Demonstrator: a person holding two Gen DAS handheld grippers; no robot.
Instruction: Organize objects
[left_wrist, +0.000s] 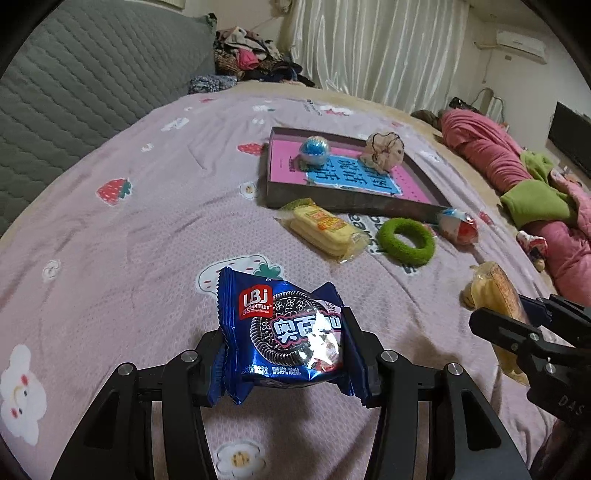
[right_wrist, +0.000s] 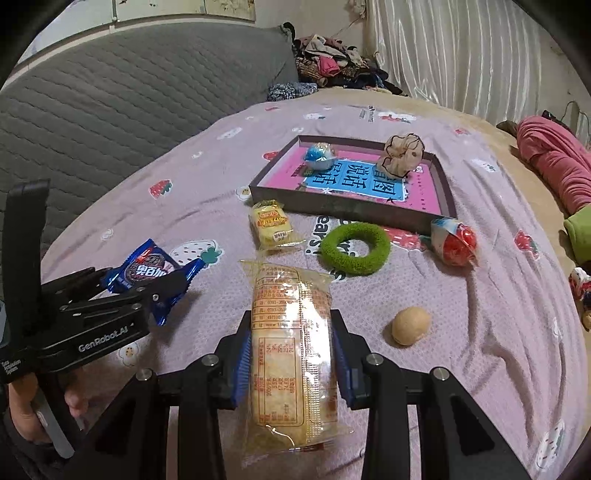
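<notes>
My left gripper (left_wrist: 286, 343) is shut on a blue cookie packet (left_wrist: 284, 328) and holds it above the bed; the packet also shows in the right wrist view (right_wrist: 147, 273). My right gripper (right_wrist: 291, 350) is shut on a long yellow cracker packet (right_wrist: 291, 350), which also shows in the left wrist view (left_wrist: 495, 295). A shallow dark box (right_wrist: 351, 210) with a pink and blue book in it holds a blue foil ball (right_wrist: 319, 153) and a beige scrunchie (right_wrist: 402, 153). A small yellow cracker packet (right_wrist: 271, 221), a green ring (right_wrist: 354, 247) and a red and white wrapped ball (right_wrist: 454, 242) lie in front of the box.
A tan round bun (right_wrist: 410, 325) lies on the strawberry-print sheet (right_wrist: 498, 332) right of my right gripper. A grey quilted headboard (right_wrist: 129, 92) stands at the left. Piled clothes (right_wrist: 332, 62) lie at the far end, pink and green bedding (left_wrist: 517, 177) at the right.
</notes>
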